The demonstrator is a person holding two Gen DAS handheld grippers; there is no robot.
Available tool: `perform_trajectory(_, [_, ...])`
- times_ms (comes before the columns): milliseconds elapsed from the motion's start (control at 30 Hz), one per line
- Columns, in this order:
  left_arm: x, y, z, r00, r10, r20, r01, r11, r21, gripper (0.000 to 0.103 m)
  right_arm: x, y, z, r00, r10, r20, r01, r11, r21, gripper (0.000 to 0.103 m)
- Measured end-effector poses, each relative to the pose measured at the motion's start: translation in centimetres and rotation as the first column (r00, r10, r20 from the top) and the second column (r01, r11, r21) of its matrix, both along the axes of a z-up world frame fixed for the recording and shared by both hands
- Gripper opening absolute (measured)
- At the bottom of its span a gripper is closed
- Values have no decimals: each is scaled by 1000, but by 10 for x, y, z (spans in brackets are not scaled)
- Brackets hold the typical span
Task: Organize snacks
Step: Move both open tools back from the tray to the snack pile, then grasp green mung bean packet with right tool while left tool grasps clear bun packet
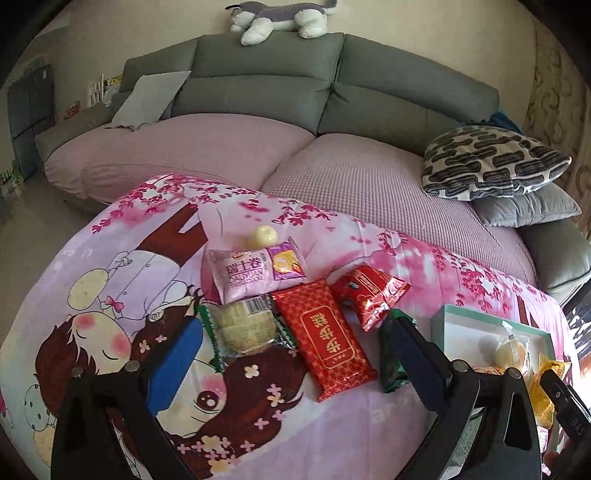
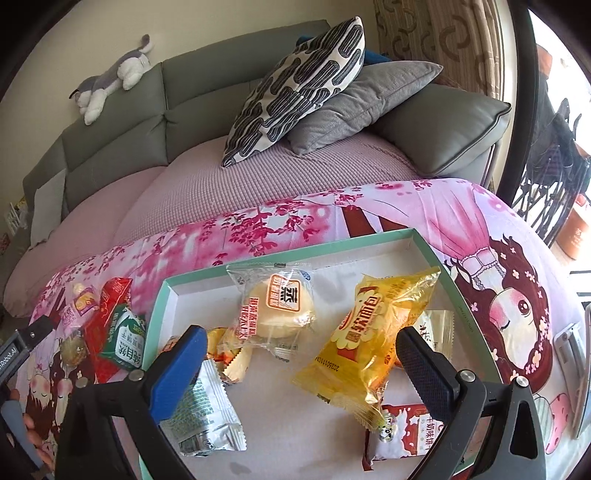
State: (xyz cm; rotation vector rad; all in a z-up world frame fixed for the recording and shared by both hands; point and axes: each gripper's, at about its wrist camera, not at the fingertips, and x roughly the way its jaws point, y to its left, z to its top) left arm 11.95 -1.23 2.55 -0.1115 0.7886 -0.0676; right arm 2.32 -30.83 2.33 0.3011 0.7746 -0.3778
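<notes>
In the left wrist view my left gripper (image 1: 295,339) is open and empty above a pile of snacks on a pink cartoon cloth: a large red pack (image 1: 327,341), a clear-wrapped pastry (image 1: 245,326), a pink Swiss-roll pack (image 1: 245,277), a small red pack (image 1: 369,291) and a green pack (image 1: 391,365) by the right finger. In the right wrist view my right gripper (image 2: 299,350) is open and empty over a green-rimmed white box (image 2: 192,284) that holds a yellow pack (image 2: 373,339), a clear-wrapped bun (image 2: 280,310), a silver pack (image 2: 201,417) and a red-white pack (image 2: 402,432).
The cloth (image 1: 92,295) covers a table in front of a grey sofa (image 1: 266,81) with a pink seat cover. A patterned cushion (image 2: 299,85) and a grey cushion (image 2: 362,99) lie on the sofa. A plush dog (image 1: 280,18) lies on the backrest.
</notes>
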Motion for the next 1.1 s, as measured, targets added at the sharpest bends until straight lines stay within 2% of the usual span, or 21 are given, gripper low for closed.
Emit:
perform_trajectory(167, [3,30,-2,999,48,14,-47,999,-22,101,8,25,3,997,73,29,-74,997,24,103])
perform_trajectory(300, [5,47,-4,997,74,14,-73,997,-26,102,20,58,8,989,146,26,-146,989,-20,103])
perform_trajectory(467, [7,68,-4,996,84,4,-83,994,-74,102,34,96,16,971,236,39,-233,971,-57,103])
perform_trajectory(700, [10,93,-1,991,133,15,-131,988,-85,102,59,140,17,941,338,35,-335,940,-62,103])
perform_trajectory(867, [20,97,-5,991,131,-18,-132,989,-67,101,78,159,9,926,377,13,-376,925,-55,103])
perform_trajectory(933, [26,93,-10,993,112,-44,-115,991,-71,101,84,163,4,921,389,0,-388,920,-50,99])
perform_trajectory(1100, [40,84,-29,991,74,-112,-88,988,-125,100,98,169,-9,916,398,-44,-401,914,-70,81])
